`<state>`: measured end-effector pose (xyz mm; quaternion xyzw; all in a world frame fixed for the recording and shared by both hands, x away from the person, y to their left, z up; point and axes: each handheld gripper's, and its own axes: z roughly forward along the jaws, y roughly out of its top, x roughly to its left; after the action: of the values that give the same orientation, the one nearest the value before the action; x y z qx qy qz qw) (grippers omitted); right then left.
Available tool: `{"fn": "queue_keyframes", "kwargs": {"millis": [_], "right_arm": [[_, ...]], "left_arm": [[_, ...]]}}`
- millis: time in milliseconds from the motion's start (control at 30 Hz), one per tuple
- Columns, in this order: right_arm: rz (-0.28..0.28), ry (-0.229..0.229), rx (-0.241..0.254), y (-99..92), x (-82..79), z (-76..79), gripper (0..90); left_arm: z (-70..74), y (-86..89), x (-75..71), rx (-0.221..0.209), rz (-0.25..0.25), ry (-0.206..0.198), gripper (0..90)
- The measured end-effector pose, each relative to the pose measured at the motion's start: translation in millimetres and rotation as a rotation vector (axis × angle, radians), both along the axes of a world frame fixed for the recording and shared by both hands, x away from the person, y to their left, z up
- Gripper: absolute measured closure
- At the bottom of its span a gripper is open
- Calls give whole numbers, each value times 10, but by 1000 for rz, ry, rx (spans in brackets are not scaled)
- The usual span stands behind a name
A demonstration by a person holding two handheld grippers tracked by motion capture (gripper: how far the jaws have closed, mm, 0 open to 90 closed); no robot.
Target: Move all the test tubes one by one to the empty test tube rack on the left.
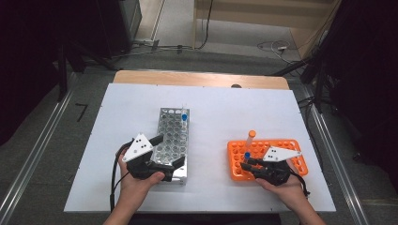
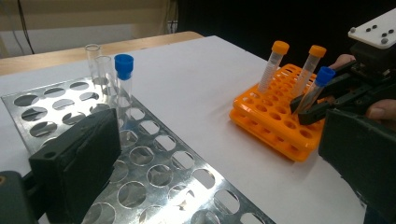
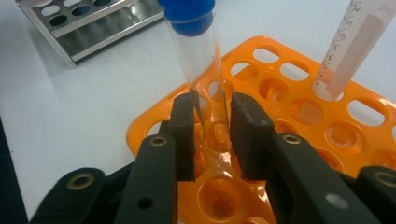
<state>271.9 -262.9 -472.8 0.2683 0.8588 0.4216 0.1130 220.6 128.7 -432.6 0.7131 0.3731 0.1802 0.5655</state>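
Observation:
My right gripper [image 3: 212, 116] is shut on a clear blue-capped tube [image 3: 198, 51], pads pressing low on its sides. The tube leans, its bottom resting in a hole at the near-left corner of the orange rack [image 3: 289, 60]. In the high view that gripper [image 1: 246, 163] sits at the rack's [image 1: 281, 146] near side, holding the tube [image 1: 247, 155]. My left gripper [image 1: 168, 151] stands open, its jaws spread over the near end of the metal rack [image 1: 173, 136]. Another blue-capped tube [image 2: 123, 88] stands upright at the metal rack's [image 2: 154, 172] far end.
Two orange-capped tubes [image 2: 273, 65] [image 2: 310, 65] stand in the orange rack [image 2: 275, 126]. Two uncapped clear tubes [image 2: 93, 60] stand beside the blue-capped one in the metal rack. White table cover [image 1: 211, 117] lies bare between the racks. Cables run over the floor beyond the table.

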Motion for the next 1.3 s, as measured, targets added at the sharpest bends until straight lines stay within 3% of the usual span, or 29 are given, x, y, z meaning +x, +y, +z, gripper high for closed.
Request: {"fn": "queue_keyframes", "kwargs": {"millis": [167, 467, 833, 1033, 1300], "right_arm": [[-17, -11, -4, -11, 4, 6, 753], [-46, -40, 61, -67, -25, 167, 755], [23, -38, 109, 113, -128, 276, 756], [79, -26, 116, 296, -207, 284, 756], [136, -19, 116, 478, -291, 288, 756]], "left_arm": [[-1, -15, -3, -1, -4, -1, 0], [3, -52, -11, 4, -18, -5, 0], [19, -286, -43, -4, -113, -15, 0], [28, -434, -69, -19, -150, -16, 109], [24, -613, -99, -40, -243, -16, 271]]}}
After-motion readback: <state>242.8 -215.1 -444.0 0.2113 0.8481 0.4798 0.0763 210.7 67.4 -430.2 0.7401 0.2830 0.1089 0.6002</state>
